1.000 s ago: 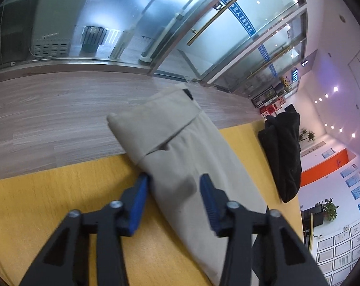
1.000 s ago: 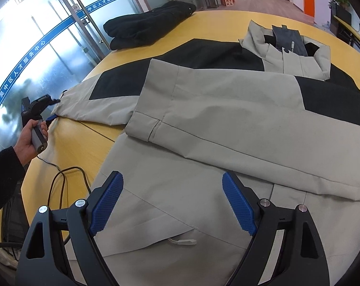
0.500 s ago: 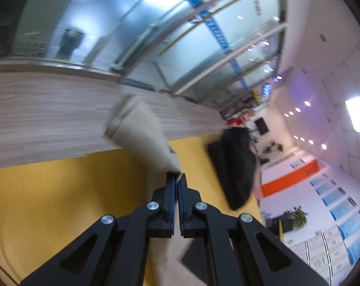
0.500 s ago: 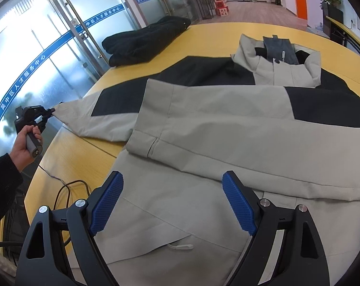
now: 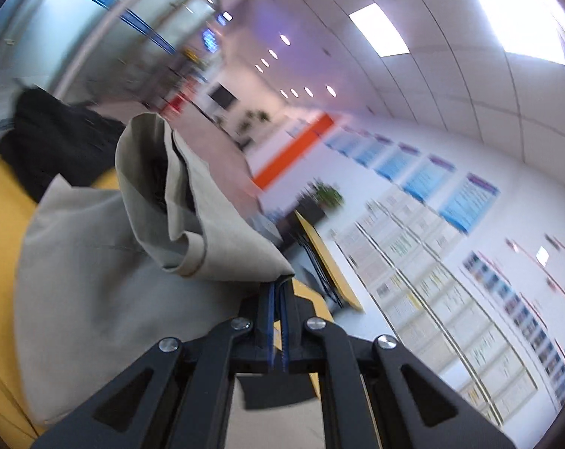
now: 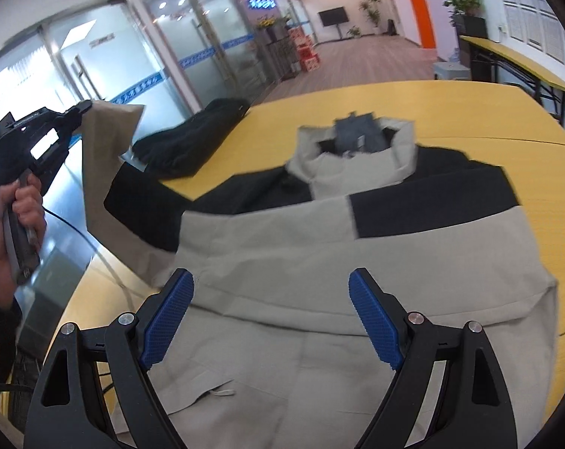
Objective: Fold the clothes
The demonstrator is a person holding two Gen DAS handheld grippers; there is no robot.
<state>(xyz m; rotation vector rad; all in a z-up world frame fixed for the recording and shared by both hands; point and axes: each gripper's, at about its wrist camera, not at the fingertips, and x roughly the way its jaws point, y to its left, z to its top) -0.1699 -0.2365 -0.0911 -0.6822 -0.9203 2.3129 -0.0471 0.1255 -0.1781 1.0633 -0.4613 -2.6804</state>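
A beige and black jacket [image 6: 319,247] lies spread on the yellow table [image 6: 536,172], collar at the far side. Its beige sleeve [image 5: 207,217] is lifted off the table, and my left gripper [image 5: 278,288] is shut on the cuff edge. The right wrist view shows that left gripper [image 6: 80,106] at the far left, held in a hand, with the raised sleeve [image 6: 106,157] hanging from it. My right gripper [image 6: 271,299] hovers open above the jacket's lower body, nothing between its fingers.
A black garment [image 6: 192,142] lies bunched at the table's far left edge. A cable [image 6: 73,224] trails from the left hand-held gripper. Glass partitions stand to the left, and another yellow table [image 6: 518,60] stands at the far right by the wall.
The left gripper closed on the sleeve cuff and swung it up and over toward the jacket. The right gripper rose a little and stayed open.
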